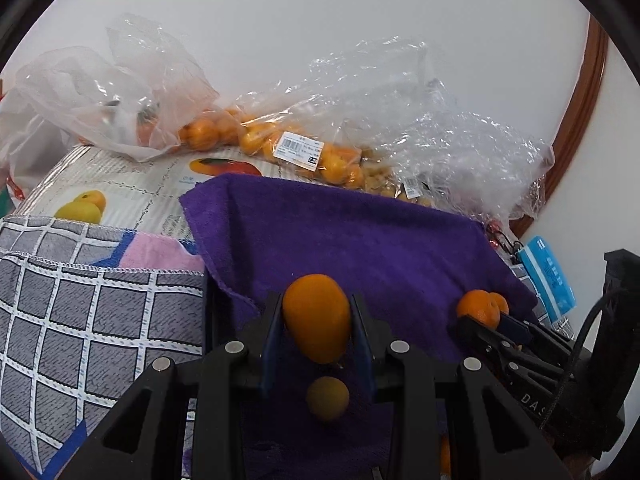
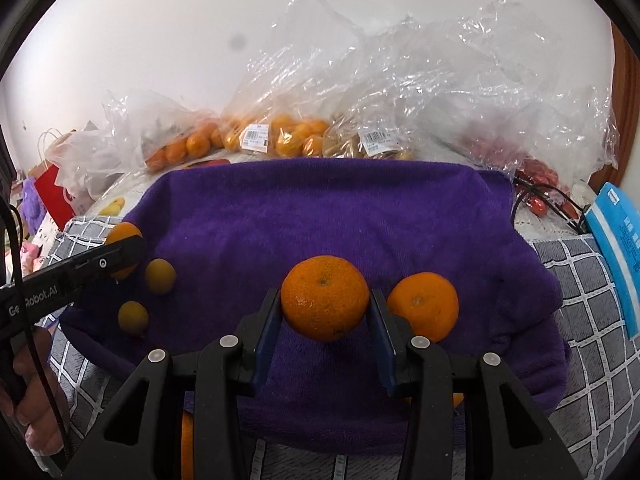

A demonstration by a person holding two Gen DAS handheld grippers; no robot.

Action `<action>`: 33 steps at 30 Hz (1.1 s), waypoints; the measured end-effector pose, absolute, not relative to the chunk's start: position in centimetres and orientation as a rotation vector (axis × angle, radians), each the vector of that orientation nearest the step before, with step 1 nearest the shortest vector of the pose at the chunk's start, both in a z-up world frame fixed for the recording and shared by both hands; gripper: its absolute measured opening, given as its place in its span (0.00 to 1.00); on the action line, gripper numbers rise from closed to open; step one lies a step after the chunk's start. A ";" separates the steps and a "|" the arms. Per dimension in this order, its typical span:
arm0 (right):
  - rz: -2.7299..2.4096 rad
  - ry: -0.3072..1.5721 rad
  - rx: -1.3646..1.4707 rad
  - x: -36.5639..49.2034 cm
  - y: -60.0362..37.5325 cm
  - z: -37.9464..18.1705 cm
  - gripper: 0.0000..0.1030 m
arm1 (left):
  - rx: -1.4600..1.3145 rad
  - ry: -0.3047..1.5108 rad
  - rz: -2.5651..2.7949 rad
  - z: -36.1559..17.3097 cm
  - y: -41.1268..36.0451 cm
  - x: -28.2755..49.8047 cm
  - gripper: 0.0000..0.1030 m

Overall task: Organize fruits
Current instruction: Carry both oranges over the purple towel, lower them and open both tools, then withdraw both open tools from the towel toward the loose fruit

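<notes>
**Both Grippers Loaded Over Purple Towel**

Black left gripper, blue pads on its fingers, is clamped on an elongated smooth orange fruit, held above a purple terry towel. Directly below the held fruit, a small dull-yellow round fruit rests on the towel between the finger bases.

Black right gripper is clamped on a round dimpled orange mandarin, stem scar facing the camera. A second round mandarin lies on the towel just beside the right finger; contact with the finger cannot be determined. In the right wrist view the left gripper enters from the left edge with its fruit partly hidden behind it, and two small dull-yellow fruits lie on the towel near its tip.

Towel overlaps a grey cloth with a white grid pattern. Behind the towel, clear crinkled plastic bags of mandarins with barcode labels lie along a white wall. A light-blue flat packet lies at the right of the towel.
</notes>
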State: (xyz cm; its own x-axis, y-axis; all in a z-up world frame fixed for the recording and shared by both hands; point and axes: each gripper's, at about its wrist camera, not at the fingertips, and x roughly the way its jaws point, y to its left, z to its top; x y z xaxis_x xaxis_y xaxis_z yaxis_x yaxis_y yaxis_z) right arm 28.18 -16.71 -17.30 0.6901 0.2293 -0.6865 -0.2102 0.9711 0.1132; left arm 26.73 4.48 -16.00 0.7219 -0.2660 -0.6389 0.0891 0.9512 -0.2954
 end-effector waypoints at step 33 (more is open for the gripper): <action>0.217 0.717 0.080 27.7 -17.8 -16.5 0.59 | -0.256 0.736 -0.328 -16.0 3.3 26.4 0.30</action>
